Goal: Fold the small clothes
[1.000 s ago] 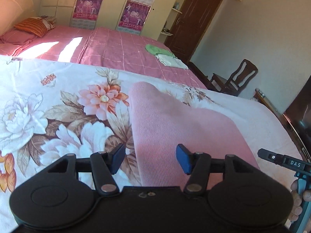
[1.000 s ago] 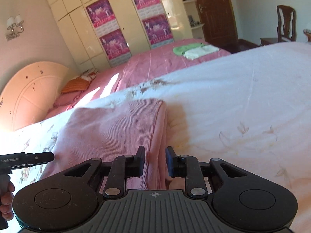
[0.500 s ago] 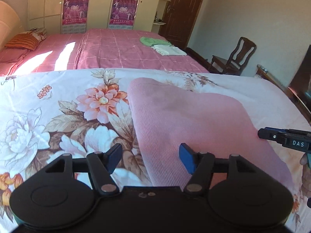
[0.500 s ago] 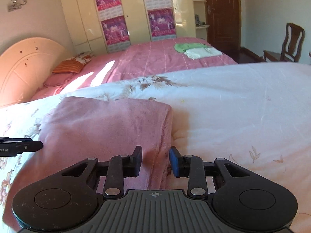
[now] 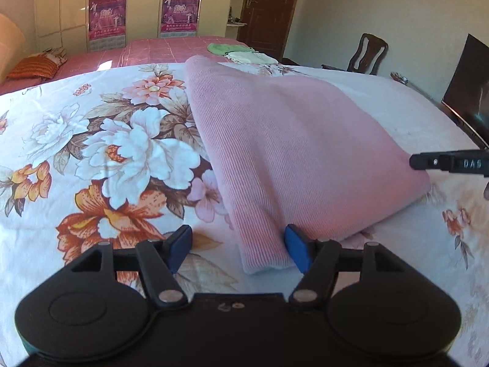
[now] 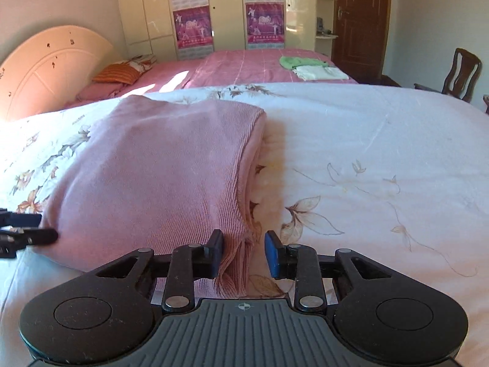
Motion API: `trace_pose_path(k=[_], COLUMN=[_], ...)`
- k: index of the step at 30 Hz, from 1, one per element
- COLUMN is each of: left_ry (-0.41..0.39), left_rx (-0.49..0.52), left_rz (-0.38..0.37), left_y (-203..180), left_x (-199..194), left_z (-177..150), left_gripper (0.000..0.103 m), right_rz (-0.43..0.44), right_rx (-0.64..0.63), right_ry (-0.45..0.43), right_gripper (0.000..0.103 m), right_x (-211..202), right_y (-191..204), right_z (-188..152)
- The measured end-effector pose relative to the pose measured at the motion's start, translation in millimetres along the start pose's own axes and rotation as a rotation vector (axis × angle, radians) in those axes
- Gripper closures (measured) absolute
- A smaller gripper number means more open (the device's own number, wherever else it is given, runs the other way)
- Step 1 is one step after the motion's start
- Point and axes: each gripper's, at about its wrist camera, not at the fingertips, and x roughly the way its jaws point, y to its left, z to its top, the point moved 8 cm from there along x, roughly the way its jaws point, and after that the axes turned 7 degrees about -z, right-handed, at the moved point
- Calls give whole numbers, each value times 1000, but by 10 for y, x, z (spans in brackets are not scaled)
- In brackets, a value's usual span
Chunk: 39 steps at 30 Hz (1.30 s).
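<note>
A pink ribbed garment point(image 5: 290, 153) lies folded on the floral bedsheet point(image 5: 107, 153); it also shows in the right wrist view point(image 6: 159, 177). My left gripper point(image 5: 238, 249) is open, its fingers straddling the garment's near left corner. My right gripper point(image 6: 244, 252) is open, with the garment's near right folded edge between its fingers. The right gripper's tip shows in the left wrist view point(image 5: 449, 162) at the garment's right edge. The left gripper's tip shows in the right wrist view point(image 6: 27, 232) by the left edge.
A second bed with a pink cover point(image 6: 244, 64) stands behind, holding folded green and white clothes point(image 6: 308, 67) and an orange pillow point(image 6: 119, 75). A wooden chair point(image 5: 366, 52), a dark door point(image 6: 360, 18) and a dark screen point(image 5: 467, 91) are to the right.
Both grippers have lowered and drawn back toward the garment's near edge. The right gripper's jaws have opened wider. The garment now lies flatter on the sheet.
</note>
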Motion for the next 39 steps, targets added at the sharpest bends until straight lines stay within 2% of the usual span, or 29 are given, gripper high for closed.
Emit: trace_pose_path(k=[2, 4, 6, 11, 12, 14, 18, 21, 24, 26, 29, 31, 32, 34, 35, 37, 39], left_ry=[0, -6, 10, 12, 12, 13, 10, -33, -70, -86, -90, -53, -31, 26, 26, 37, 21], left_rx=[-34, -60, -40, -22, -29, -39, -45, -59, -121, -163, -189, -211, -215, -184, -185, -197, -207], left_rz=[-4, -8, 9, 26, 26, 27, 31, 26, -16, -28, -25, -39, -43, -11, -2, -6, -33], left_y=[28, 47, 32, 20, 27, 34, 27, 59, 152, 225, 324, 370, 391, 416, 438, 455, 463], left_x=[-49, -72, -57, -46, -44, -37, -96, -194, -204, -156, 42, 244, 344, 543, 584, 551, 447], left_z=[0, 45, 63, 55, 48, 40, 71, 178, 342, 491, 710, 783, 791, 747, 723, 729, 747], left_gripper=[36, 36, 36, 34, 34, 33, 33, 31, 29, 28, 26, 25, 25, 17, 14, 13, 17], right_rz=[14, -41, -36, 14, 7, -54, -55, -21, 21, 31, 18, 54, 69, 44, 35, 25, 61], right_rx=[5, -36, -13, 66, 57, 7, 18, 83, 160, 204, 193, 215, 216, 167, 137, 136, 165], right_ry=[21, 93, 91, -17, -8, 96, 112, 57, 5, -24, -44, -17, 24, 124, 147, 150, 122], right_gripper=[74, 73, 73, 73, 73, 73, 73, 73, 73, 73, 73, 73, 73, 73, 69, 62, 62], right_x=[14, 177, 134, -88, -49, 166, 171, 39, -16, 11, 167, 343, 457, 699, 790, 785, 660], right_y=[9, -24, -28, 34, 47, 41, 35, -14, -110, -175, -167, -151, -136, -116, -112, -152, -193], right_z=[-47, -191, -243, -33, -41, -172, -188, -46, 120, 249, 488, 591, 606, 540, 490, 510, 579])
